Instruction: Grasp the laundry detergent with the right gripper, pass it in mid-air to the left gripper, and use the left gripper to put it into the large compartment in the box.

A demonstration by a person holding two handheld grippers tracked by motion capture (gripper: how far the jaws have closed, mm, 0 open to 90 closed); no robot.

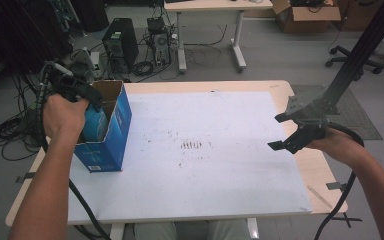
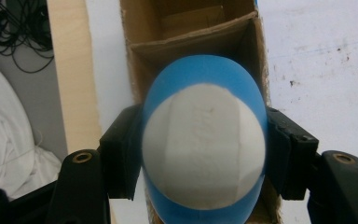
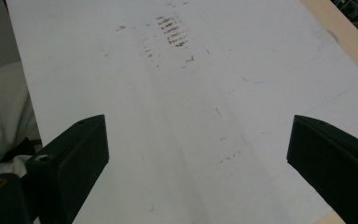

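An open blue cardboard box (image 1: 111,131) stands at the table's left edge, its brown inside (image 2: 191,32) facing up. My left gripper (image 1: 82,102) hangs over its opening, shut on a blue and white rounded object (image 2: 204,140) that is partly down inside the box (image 1: 96,124). Both black pads (image 2: 123,149) press the object's sides. At the table's right edge my right gripper (image 1: 280,131) is held above the white sheet, open, with nothing between its fingers (image 3: 74,154).
A white sheet (image 1: 205,150) with dark smudges (image 3: 172,32) covers most of the wooden table (image 1: 320,175). Beyond it stand computer towers (image 1: 120,42), cables, another table and a cardboard box (image 1: 305,15). A black frame post (image 1: 360,50) rises at the right.
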